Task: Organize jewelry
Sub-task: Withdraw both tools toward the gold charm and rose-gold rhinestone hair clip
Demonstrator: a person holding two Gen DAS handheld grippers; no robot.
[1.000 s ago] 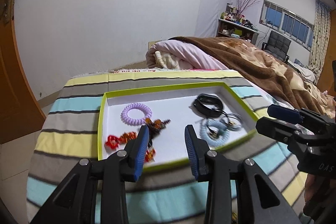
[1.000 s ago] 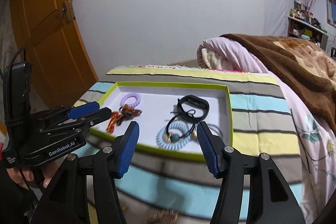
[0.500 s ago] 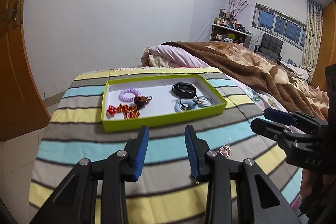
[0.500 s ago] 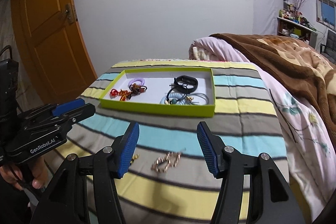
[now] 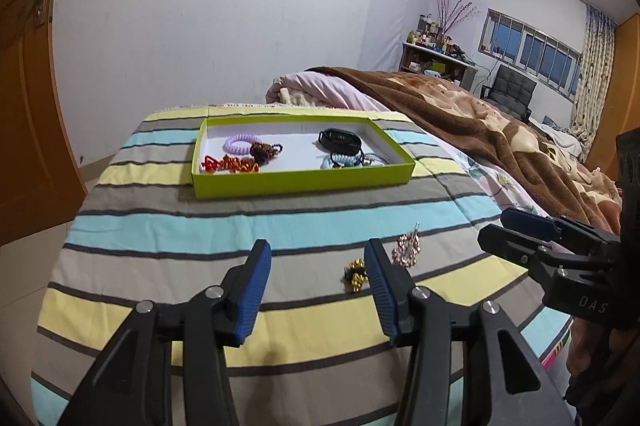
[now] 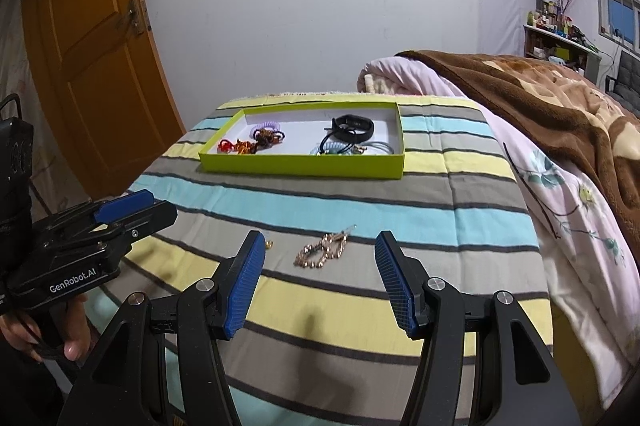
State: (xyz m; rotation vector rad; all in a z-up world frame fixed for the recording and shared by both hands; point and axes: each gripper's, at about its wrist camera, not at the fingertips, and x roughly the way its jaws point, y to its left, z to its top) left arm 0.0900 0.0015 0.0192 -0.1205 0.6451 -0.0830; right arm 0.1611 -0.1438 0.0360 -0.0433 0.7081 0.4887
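Both grippers, the left gripper (image 5: 316, 284) marked "GenRobot.AI" and the right gripper (image 6: 320, 278), held jaws wide and empty; a rose-gold bracelet (image 6: 322, 251) lay just beyond the right jaws.

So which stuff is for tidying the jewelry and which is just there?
For the job: lime-green cardboard tray, rose-gold chain bracelet, small gold-and-black beaded piece.

Just there: brown fleece blanket, orange wooden door, striped bedsheet.
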